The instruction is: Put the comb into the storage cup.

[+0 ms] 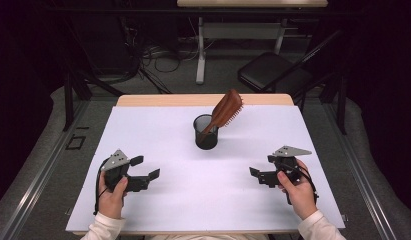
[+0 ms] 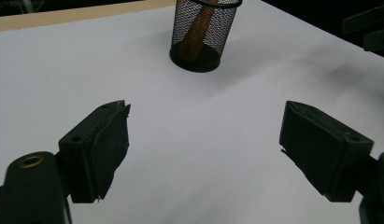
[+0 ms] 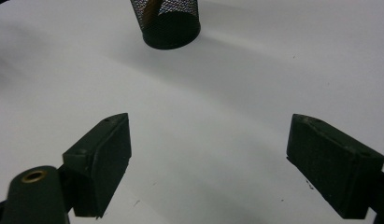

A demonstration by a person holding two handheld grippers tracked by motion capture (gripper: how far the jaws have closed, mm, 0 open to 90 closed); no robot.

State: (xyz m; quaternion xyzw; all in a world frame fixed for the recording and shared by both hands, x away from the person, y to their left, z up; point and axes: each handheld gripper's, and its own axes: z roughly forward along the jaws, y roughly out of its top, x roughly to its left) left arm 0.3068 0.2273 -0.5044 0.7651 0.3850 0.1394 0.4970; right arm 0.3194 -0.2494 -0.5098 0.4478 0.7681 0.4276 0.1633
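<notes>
Hairbrush (image 1: 227, 109) is leaning handle-down in the mesh cup (image 1: 206, 133) at frame center, kept propped; left gripper (image 1: 145, 168) and right gripper (image 1: 260, 165) are hovering open, empty, lower corners.

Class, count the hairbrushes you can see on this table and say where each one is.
1. The brown hairbrush stands handle-down in the black mesh cup at the middle of the table, its head leaning up and right. The mesh shows nothing else inside.
</notes>
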